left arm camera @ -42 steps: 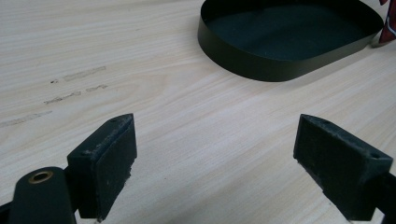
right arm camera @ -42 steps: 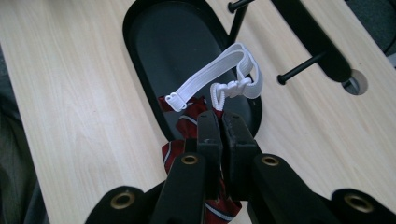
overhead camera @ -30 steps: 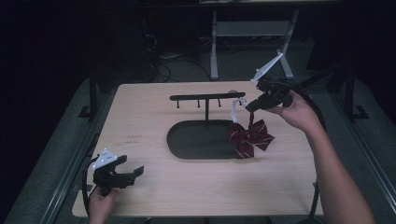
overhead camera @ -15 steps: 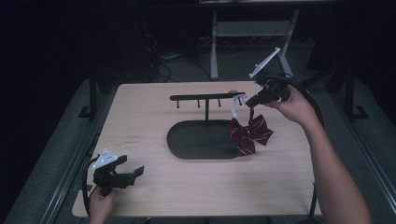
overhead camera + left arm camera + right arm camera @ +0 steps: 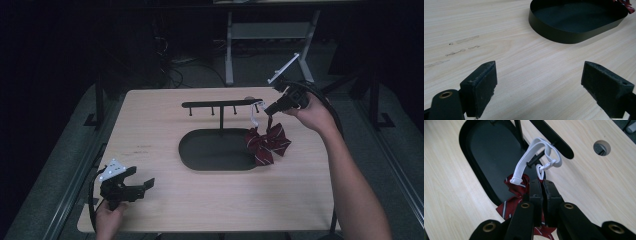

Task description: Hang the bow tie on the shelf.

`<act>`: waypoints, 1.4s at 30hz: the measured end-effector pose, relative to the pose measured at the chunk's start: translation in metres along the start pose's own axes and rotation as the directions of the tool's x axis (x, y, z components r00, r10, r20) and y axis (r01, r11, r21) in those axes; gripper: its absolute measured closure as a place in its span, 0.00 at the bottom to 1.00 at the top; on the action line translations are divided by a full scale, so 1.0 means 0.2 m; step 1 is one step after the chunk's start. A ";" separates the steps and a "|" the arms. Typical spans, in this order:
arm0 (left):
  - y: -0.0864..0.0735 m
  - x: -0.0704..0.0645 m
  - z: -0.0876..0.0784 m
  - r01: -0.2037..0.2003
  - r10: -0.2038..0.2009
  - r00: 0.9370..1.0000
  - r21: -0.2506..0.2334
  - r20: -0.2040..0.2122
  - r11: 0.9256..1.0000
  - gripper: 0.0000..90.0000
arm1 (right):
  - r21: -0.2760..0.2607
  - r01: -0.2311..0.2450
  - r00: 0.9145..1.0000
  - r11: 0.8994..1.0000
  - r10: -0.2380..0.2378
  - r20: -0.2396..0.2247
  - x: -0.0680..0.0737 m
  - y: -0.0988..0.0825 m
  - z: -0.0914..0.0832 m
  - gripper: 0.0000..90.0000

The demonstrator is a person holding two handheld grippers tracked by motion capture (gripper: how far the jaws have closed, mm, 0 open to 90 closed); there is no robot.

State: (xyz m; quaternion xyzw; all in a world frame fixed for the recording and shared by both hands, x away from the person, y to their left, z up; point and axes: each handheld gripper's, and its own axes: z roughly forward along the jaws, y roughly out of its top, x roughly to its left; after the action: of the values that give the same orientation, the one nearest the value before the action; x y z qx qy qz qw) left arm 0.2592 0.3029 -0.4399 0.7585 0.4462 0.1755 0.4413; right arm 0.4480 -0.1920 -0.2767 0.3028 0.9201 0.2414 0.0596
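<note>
A soft, light red striped bow tie [image 5: 515, 185] hangs from the right gripper [image 5: 542, 185], jaws clamped on its knot. Its white elastic strap [image 5: 529, 161], the better hold, loops a rack peg [image 5: 534, 160]; the left gripper [image 5: 539, 75] gapes empty near the table's front-left corner.

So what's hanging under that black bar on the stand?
A white elastic strap looped over a peg of the black bar, with a red striped bow tie below. The right gripper, shut, covers the bow's knot.
</note>
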 end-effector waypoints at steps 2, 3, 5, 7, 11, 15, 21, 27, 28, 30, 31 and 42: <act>0.00 0.00 0.00 -0.001 0.001 1.000 0.002 0.001 1.000 0.15 | 0.002 -0.011 1.000 1.000 0.011 -0.001 -0.01 -0.01 0.01 0.96; 0.00 0.00 0.00 -0.001 0.001 1.000 0.000 0.001 1.000 0.15 | 0.000 -0.010 1.000 1.000 0.010 0.000 -0.01 -0.01 0.01 0.96; 0.00 0.00 0.00 0.000 0.000 1.000 0.000 0.000 1.000 0.15 | -0.005 -0.019 1.000 1.000 0.019 0.000 -0.02 -0.02 0.02 0.96; 0.00 0.00 0.00 -0.002 0.002 1.000 0.003 0.000 1.000 0.15 | 0.002 -0.021 1.000 1.000 0.021 0.004 -0.03 -0.02 0.03 0.96; 0.00 0.00 0.00 0.000 0.000 1.000 0.000 0.001 1.000 0.15 | 0.001 -0.031 1.000 1.000 0.031 0.004 -0.04 -0.03 0.04 0.96; 0.00 0.00 0.00 0.003 -0.003 1.000 -0.005 0.002 1.000 0.14 | 0.007 -0.038 0.999 0.999 0.038 0.004 -0.05 -0.03 0.06 0.96; 0.00 0.00 0.00 0.003 -0.003 1.000 -0.004 0.002 1.000 0.14 | 0.016 -0.047 0.999 0.999 0.047 0.003 -0.06 -0.04 0.08 0.95; 0.00 0.00 0.00 -0.001 0.001 1.000 -0.005 0.003 1.000 0.15 | 0.018 -0.048 0.999 0.999 0.048 0.000 -0.06 -0.05 0.09 0.94; 0.00 0.00 0.00 0.002 -0.002 1.000 -0.006 0.003 1.000 0.15 | 0.017 -0.046 0.999 0.999 0.046 0.001 -0.06 -0.05 0.09 0.94; 0.00 0.00 0.00 0.002 -0.002 1.000 -0.006 0.002 1.000 0.15 | 0.017 -0.050 0.999 0.999 0.050 -0.003 -0.06 -0.06 0.09 0.94; 0.00 0.00 0.00 0.003 -0.003 1.000 -0.006 0.002 1.000 0.15 | 0.016 -0.050 0.999 0.999 0.050 -0.004 -0.06 -0.06 0.09 0.94; 0.00 -0.01 0.00 0.003 -0.003 1.000 -0.006 0.002 1.000 0.14 | 0.017 -0.036 0.999 0.999 0.037 -0.022 -0.05 -0.07 0.10 0.90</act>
State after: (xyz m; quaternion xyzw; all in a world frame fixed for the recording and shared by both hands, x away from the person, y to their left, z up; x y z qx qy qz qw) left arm 0.2585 0.3023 -0.4390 0.7567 0.4466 0.1755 0.4441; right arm 0.4539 -0.1989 -0.3016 0.3172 0.9170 0.2380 0.0421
